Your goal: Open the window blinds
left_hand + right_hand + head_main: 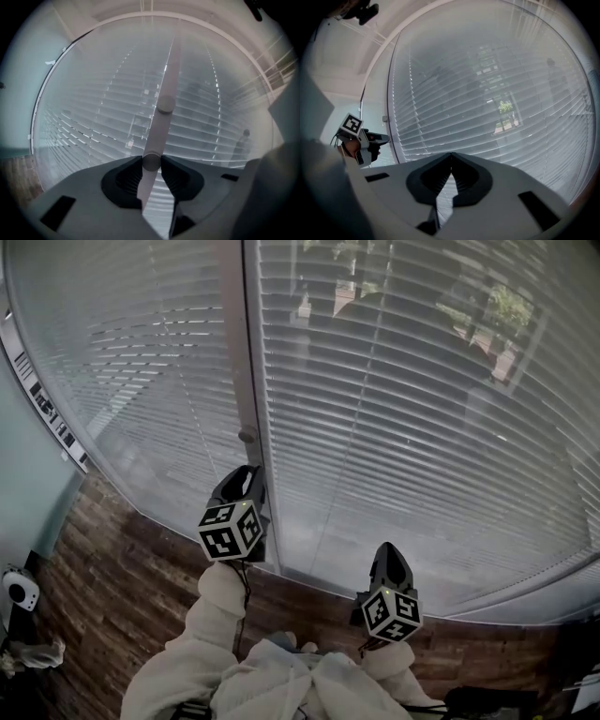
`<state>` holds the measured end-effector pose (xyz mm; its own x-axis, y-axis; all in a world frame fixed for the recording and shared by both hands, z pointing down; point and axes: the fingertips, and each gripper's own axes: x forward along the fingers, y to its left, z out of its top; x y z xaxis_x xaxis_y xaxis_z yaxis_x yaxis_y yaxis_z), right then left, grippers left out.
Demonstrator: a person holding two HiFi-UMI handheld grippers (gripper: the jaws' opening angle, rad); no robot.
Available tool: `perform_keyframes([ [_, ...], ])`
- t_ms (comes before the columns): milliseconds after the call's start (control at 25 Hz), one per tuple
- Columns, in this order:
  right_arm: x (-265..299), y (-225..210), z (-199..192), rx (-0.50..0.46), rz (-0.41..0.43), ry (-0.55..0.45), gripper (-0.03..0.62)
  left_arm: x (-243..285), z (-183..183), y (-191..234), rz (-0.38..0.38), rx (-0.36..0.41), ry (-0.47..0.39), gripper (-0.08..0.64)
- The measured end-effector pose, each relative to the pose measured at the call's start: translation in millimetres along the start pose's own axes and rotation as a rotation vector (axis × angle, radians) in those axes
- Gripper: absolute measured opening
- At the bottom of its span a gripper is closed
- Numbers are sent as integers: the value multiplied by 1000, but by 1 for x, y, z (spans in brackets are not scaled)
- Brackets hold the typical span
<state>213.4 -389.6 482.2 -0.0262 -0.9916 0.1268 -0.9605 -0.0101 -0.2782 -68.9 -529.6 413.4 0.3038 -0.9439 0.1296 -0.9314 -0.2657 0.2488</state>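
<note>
Left blind [131, 381]: it hangs up and to the left of your left claw. Its slats lie nearly flat against the glass and only thin slits of light come through.
Left claw [250, 474]: the jaws stand a little apart with the tilt wand [158, 131] between them. The tips flank its lower collar, but I see no firm pinch.
Wand: it runs straight up from between the jaws, along the seam where the two blinds meet. A second collar sits further up it.
Risk at the wand: if you roll your wrist before the pads bite, the rod will likely spin loose in the jaws and the slats won't turn. The collar is round and smooth, so a grip there could slide. You would do better to close on the plain shaft just below it. Pulling towards you while twisting could strain the wand's hook at the top.
Left hand pose: your sleeve reaches forward and the claw points about level at the window, lined up with the wand.
Right blind [403, 427]: it fills the space ahead of and above your right claw. Trees outside show faintly through the slats, so it reads as only partly open.
Right claw [388, 551]: the jaws are closed tip to tip and hold nothing.
Risk on the right: there is little, unless you drift forward and poke the slats.
Right hand pose: it is held low and level, facing the blind and clear of it.
</note>
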Motion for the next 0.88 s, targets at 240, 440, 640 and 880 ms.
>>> perform_keyframes([
  [240,-2,-4,4,10,-7,-16,14,4,-1,-2,26,109,34,126],
  [440,-4,-4,5,17,-2,-24,14,6,-3,-2,93,472,64,126],
  [640,-5,-8,7,24,-11,-32,13,7,-7,-6,117,842,94,124],
  [880,-5,-3,6,28,-3,-36,14,9,-11,-8,160,1227,107,124],
])
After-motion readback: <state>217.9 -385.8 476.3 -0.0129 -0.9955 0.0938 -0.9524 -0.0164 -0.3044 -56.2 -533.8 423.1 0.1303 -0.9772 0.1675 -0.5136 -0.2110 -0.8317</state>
